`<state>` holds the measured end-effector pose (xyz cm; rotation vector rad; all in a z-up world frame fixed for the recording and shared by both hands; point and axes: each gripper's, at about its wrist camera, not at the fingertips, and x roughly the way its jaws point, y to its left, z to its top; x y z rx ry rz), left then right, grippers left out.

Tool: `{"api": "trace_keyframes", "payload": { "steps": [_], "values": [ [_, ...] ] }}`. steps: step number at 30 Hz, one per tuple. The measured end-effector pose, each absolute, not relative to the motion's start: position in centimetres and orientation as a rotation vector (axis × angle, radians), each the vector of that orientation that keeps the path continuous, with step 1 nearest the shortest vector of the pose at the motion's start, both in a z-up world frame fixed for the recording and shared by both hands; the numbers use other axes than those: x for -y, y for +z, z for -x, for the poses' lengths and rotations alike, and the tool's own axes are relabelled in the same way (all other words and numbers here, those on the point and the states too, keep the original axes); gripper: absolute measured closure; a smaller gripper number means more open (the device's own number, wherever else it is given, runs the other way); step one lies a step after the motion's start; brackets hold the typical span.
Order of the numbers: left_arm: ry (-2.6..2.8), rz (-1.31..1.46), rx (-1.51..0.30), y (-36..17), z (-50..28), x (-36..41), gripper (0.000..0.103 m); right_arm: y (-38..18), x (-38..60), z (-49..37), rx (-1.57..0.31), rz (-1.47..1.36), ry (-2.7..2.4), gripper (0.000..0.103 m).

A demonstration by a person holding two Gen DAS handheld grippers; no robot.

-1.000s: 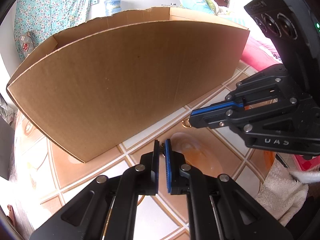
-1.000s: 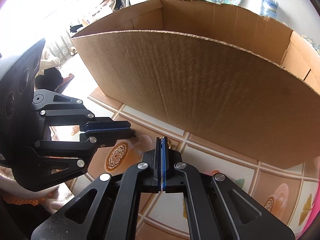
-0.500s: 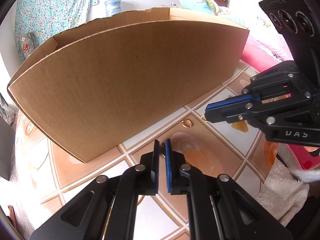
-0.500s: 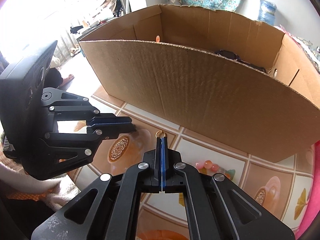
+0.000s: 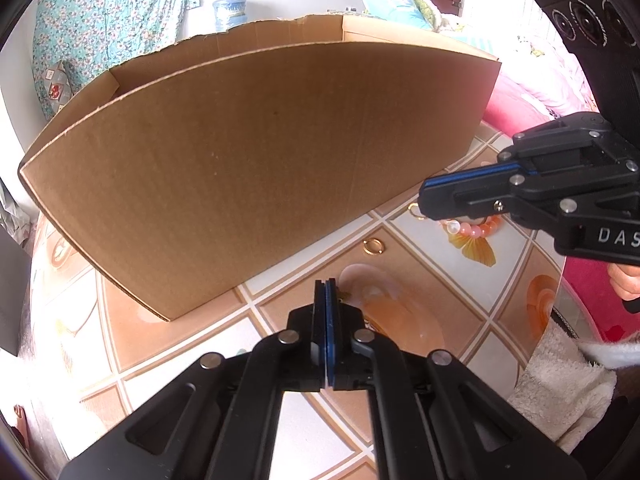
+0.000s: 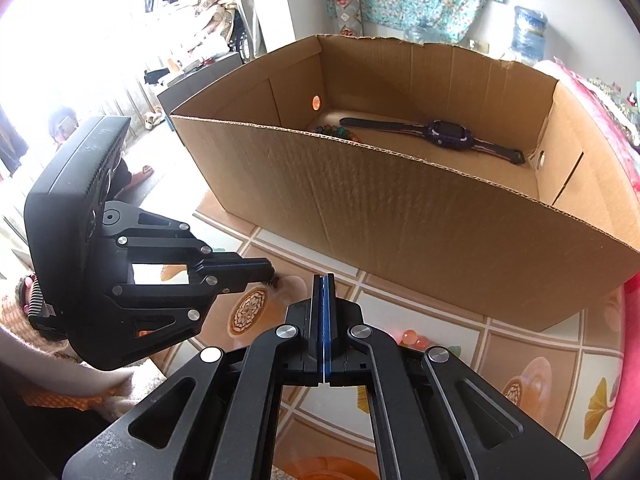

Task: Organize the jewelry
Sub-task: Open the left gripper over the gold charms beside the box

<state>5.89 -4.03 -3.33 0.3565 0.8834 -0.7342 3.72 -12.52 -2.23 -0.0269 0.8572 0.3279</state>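
Observation:
My left gripper (image 5: 327, 283) is shut low over the tiled table, with a small dark piece of jewelry (image 5: 343, 292) poking out at its tip. It also shows from the side as the left gripper (image 6: 272, 271) in the right wrist view. My right gripper (image 5: 421, 199) hangs above the table to the right, shut on a thin gold ring (image 5: 415, 212) that dangles under its tip. A second gold ring (image 5: 373, 246) lies on a tile in front of the cardboard box (image 5: 256, 168). A pink bead bracelet (image 5: 476, 230) lies under the right gripper.
Inside the box (image 6: 400, 208) lie a purple watch (image 6: 448, 136) and a dark bead bracelet (image 6: 336, 132). A white towel (image 5: 560, 380) sits at the table's right edge. A person's hand (image 5: 624, 280) holds the right gripper. Pink bedding lies beyond the table.
The right gripper rose and drew away to the right with its gold ring, uncovering the second ring and the pink bracelet. The left jaws closed their narrow gap.

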Motion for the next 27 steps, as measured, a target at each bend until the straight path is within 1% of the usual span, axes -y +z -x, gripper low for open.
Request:
{"api": "trace_keyframes", "payload": {
  "steps": [16,27],
  "values": [
    [-0.736,-0.342,-0.836,-2.0,-4.6,3.3,0.103,-0.9,12.9,-2.9,-0.808,0.008,0.335,0.103],
    [-0.74,-0.269,-0.812,-0.4,-3.6,0.7,0.103,-0.2,13.7,-2.2,-0.777,-0.029,0.332,0.103]
  ]
}}
